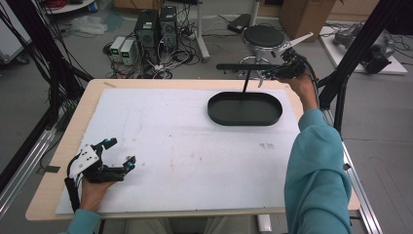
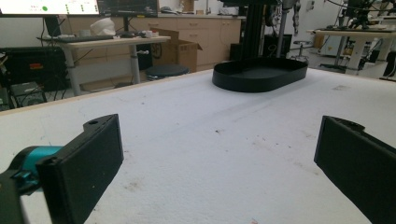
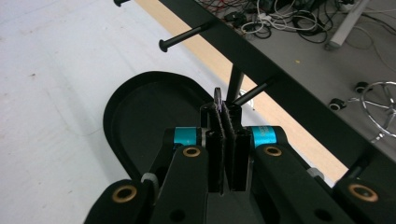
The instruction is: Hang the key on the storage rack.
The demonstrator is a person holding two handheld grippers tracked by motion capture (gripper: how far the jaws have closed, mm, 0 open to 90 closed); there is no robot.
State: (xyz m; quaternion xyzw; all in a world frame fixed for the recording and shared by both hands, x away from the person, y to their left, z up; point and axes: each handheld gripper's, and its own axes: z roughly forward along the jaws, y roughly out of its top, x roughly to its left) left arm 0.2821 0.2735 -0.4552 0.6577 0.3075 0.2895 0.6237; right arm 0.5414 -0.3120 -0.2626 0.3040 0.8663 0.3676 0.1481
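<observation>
A black oval tray lies on the white board at the far right. From its back rim rises a black post that carries a horizontal bar with pegs. My right gripper is up at the bar's right end, shut on a thin dark flat piece whose kind I cannot tell. That piece is close beside one peg. My left gripper rests at the front left of the board, open, with nothing between its jaws.
The white board covers most of the wooden table. Beyond the far edge stand a round stool, computer cases and floor cables. Black frame posts rise at both sides of the table.
</observation>
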